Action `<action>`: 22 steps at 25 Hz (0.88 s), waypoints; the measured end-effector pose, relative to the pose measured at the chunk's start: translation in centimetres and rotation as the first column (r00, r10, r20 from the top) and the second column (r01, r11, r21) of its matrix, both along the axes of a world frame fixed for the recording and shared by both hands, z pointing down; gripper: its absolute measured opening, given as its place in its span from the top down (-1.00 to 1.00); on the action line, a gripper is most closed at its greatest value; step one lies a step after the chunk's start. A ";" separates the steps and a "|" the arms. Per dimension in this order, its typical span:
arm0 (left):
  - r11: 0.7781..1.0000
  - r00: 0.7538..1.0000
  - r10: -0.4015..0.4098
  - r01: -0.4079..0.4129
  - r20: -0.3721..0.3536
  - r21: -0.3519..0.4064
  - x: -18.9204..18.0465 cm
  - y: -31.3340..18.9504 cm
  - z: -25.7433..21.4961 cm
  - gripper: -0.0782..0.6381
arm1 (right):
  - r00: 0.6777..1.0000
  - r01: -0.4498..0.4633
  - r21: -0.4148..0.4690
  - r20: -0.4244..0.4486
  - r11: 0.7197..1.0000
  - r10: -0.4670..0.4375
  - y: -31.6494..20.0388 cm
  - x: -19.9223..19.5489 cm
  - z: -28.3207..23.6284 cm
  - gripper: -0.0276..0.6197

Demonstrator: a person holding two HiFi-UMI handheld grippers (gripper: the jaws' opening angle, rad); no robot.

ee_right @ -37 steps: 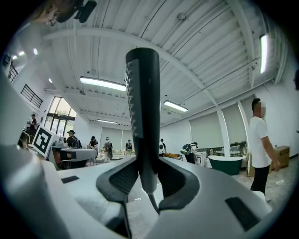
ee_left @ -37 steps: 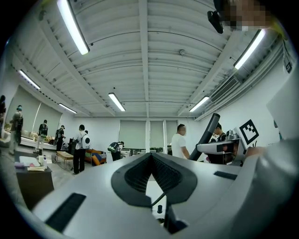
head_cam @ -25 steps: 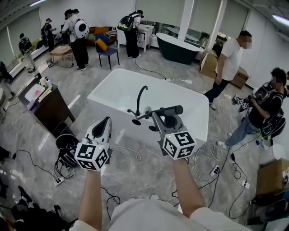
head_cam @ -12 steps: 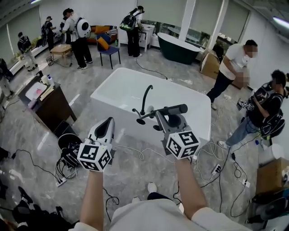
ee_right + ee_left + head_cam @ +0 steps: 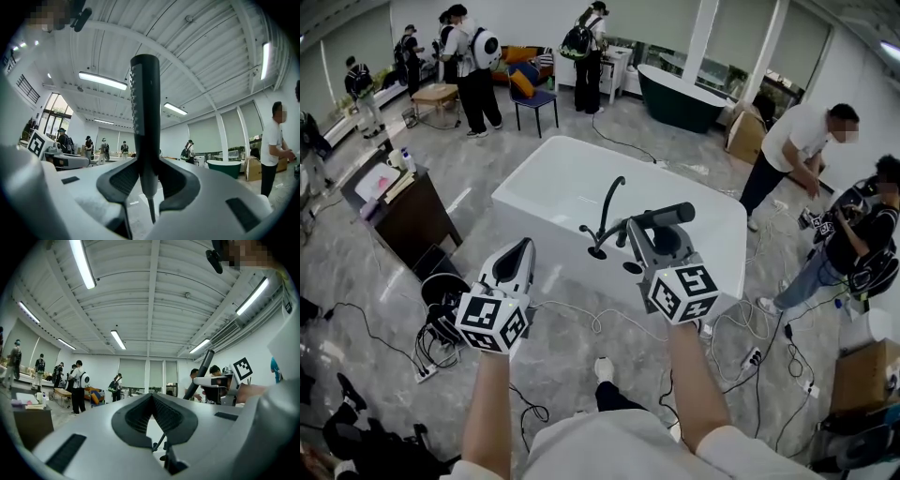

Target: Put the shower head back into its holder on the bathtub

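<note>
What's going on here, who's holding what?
A person stands facing a white bathtub with a gripper in each hand. The right gripper is shut on the black shower head, held out level towards the tub's black faucet. The shower head is not yet docked on the tub. The left gripper is shut and empty.

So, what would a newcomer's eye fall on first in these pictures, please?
The white rectangular bathtub fills the middle of the head view, a dark curved tap on its near rim. Just before it, the right gripper is clamped on a dark, stick-shaped shower head; the left gripper beside it is shut and empty.
</note>
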State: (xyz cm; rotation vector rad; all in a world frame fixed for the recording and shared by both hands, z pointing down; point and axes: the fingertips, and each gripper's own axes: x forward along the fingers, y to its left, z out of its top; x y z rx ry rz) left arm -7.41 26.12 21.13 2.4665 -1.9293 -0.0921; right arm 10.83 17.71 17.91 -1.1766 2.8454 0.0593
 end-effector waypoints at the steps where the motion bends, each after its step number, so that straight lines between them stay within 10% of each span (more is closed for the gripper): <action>1: 1.000 1.000 -0.002 0.002 0.002 -0.005 0.0 -0.7 0.2 0.76 | 1.000 0.003 0.002 0.002 1.000 -0.003 -0.8 -0.1 0.0 0.48; 22: 0.998 0.998 -0.047 0.049 0.044 -0.050 1.8 -19.8 1.3 0.76 | 0.990 0.137 0.070 0.029 0.988 -0.139 -20.9 -2.6 -3.7 0.48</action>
